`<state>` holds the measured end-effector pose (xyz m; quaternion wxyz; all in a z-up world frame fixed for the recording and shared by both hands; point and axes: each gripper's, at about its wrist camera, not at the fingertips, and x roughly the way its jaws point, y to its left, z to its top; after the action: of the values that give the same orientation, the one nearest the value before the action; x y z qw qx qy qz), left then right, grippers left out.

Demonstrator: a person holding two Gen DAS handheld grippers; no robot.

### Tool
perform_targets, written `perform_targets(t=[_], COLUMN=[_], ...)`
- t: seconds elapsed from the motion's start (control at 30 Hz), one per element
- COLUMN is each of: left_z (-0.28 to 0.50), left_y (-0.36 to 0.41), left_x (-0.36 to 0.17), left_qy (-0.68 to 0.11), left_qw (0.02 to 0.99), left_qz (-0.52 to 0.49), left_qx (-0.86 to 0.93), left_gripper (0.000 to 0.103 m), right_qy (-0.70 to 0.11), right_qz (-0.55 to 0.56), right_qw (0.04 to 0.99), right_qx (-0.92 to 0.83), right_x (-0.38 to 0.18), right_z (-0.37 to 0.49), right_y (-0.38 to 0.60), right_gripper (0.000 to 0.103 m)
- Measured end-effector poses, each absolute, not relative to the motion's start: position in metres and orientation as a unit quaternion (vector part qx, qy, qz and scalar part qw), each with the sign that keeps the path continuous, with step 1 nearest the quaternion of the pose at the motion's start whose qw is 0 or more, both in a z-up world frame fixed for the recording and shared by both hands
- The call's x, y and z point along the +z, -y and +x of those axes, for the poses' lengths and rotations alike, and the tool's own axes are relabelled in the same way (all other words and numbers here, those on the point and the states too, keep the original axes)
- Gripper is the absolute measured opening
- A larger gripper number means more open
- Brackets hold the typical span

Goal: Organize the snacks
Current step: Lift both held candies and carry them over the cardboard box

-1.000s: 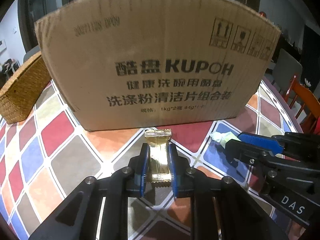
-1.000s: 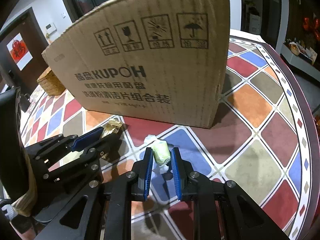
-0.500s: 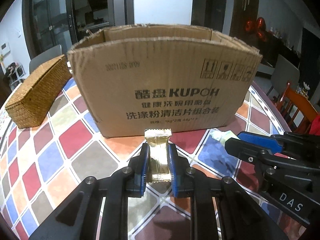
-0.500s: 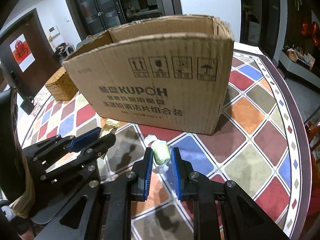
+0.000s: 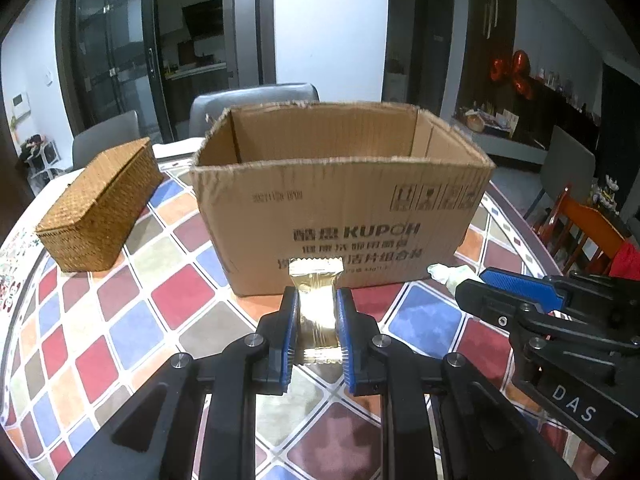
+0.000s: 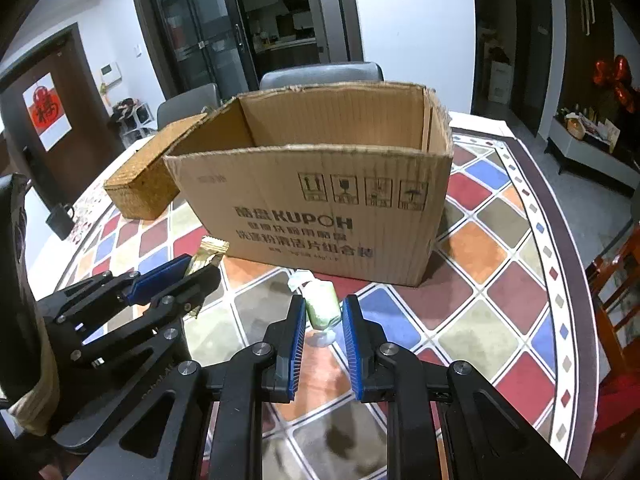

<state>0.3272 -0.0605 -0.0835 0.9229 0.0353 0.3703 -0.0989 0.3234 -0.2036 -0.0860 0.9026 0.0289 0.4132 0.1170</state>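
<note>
My left gripper [image 5: 317, 304] is shut on a gold foil snack packet [image 5: 316, 300], held above the table in front of the open cardboard box [image 5: 340, 216]. The packet also shows in the right wrist view [image 6: 208, 254]. My right gripper [image 6: 323, 312] is shut on a pale green wrapped snack [image 6: 322, 308], also held above the table before the box [image 6: 320, 200]. The green snack's end shows in the left wrist view [image 5: 450, 274]. The box's opening faces up; its floor is hidden.
A woven wicker basket [image 5: 100, 210] sits left of the box on the table with the coloured diamond pattern [image 5: 132, 320]. Grey chairs [image 5: 256, 104] stand behind the table and an orange chair [image 5: 588, 232] at the right.
Both grippers have risen and pulled back with their snacks. The box now looks smaller and lower, and its open top has come into sight.
</note>
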Motion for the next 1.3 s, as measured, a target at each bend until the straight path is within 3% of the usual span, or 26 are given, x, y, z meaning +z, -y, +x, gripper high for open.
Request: perform_targets(t=[0.73, 1.3], left_z=[0.329, 0.379], left_y=[0.048, 0.049], left_x=[-0.019, 0.000], left_qy=[-0.322, -0.315], left_qw=[0.941, 0.941], left_qz=[0.031, 0.030], left_qx=[-0.098, -0.116], left_gripper=[0.020, 0.020], right_qy=[-0.362, -0.337], right_qz=[0.024, 0.025], right_qw=[0.927, 0.938], right_qx=[0.098, 0.079], right_x=[-0.021, 0.009], right_z=[0.319, 0.353], right_y=[0.199, 0.203], right_gripper=[0.020, 0.020])
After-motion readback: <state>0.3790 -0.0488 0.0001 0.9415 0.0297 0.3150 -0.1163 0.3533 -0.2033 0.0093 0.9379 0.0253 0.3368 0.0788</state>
